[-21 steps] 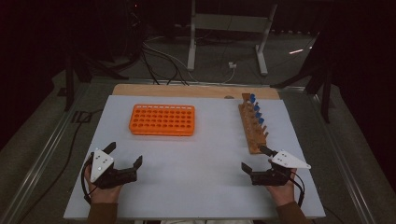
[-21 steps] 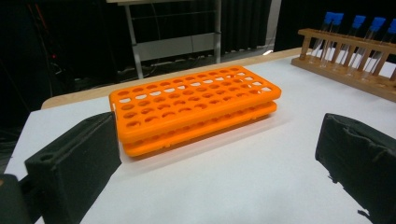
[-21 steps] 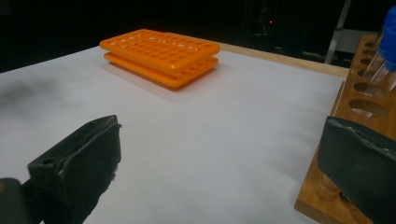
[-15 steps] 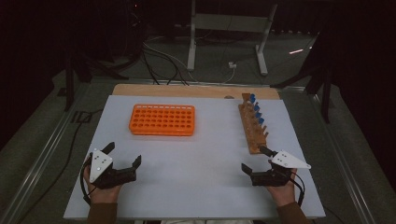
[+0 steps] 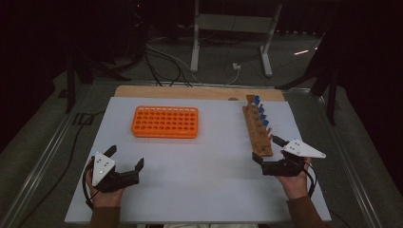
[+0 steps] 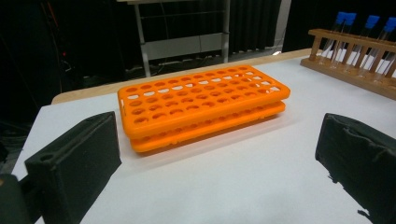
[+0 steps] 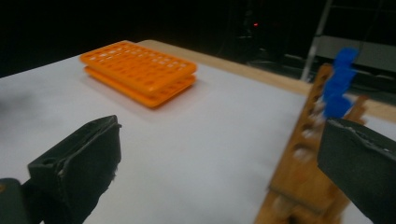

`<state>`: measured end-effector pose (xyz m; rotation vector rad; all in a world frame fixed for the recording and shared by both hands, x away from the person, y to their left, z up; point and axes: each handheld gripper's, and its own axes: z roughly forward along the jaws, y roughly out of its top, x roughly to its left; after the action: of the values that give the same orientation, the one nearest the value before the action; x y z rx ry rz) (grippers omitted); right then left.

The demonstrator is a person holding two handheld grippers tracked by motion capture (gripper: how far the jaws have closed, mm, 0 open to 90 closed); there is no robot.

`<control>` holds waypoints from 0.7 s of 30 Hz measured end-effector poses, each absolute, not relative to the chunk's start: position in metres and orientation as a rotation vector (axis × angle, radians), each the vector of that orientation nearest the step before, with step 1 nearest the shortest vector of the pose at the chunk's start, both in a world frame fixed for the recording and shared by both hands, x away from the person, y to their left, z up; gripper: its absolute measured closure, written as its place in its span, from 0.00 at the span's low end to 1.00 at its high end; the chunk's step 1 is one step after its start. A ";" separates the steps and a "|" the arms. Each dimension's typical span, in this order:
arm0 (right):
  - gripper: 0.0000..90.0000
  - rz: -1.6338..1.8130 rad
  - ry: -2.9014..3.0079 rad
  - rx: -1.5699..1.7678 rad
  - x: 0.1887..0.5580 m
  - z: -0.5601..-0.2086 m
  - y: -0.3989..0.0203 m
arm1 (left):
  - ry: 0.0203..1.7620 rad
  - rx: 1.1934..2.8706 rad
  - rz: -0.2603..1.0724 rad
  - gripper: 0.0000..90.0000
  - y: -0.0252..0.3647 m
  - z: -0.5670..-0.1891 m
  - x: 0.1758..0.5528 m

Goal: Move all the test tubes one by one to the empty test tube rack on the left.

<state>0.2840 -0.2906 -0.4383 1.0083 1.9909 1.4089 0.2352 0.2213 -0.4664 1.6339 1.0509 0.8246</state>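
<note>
An orange tube rack (image 5: 165, 122) with several empty holes lies flat on the white table top (image 5: 204, 166), left of centre. A wooden rack (image 5: 258, 126) with several blue-capped tubes (image 5: 260, 110) runs front to back on the right. My left gripper (image 5: 127, 156) stands open near the front left, its jaws wide apart with nothing between them; it faces the orange tube rack (image 6: 201, 105). My right gripper (image 5: 266, 149) is open at the near end of the wooden rack (image 7: 308, 154), which lies close to its right-hand jaw. Nothing is pressed between its pads.
A wooden board edge (image 5: 190, 91) shows behind the white top. Cables (image 5: 161, 61) and a metal stand (image 5: 228, 28) sit on the dark floor beyond the table. A hand holds each gripper at the front edge.
</note>
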 end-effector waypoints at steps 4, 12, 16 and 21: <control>0.00 1.373 1.967 1.035 0.302 -0.430 -0.294 | 1.052 1.641 0.816 0.01 0.221 -0.468 0.236; 0.02 1.334 1.985 1.091 0.332 -0.431 -0.299 | 1.042 1.664 0.809 0.01 0.217 -0.470 0.237; 0.05 1.303 2.001 1.134 0.349 -0.436 -0.303 | 1.038 1.674 0.802 0.01 0.215 -0.471 0.238; 0.18 1.271 2.007 1.166 0.365 -0.440 -0.307 | 1.033 1.684 0.796 0.01 0.213 -0.472 0.239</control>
<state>0.3652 -0.3074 -0.4401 1.1659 2.0070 1.2711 0.2388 0.2132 -0.4718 1.6845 1.0330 0.7961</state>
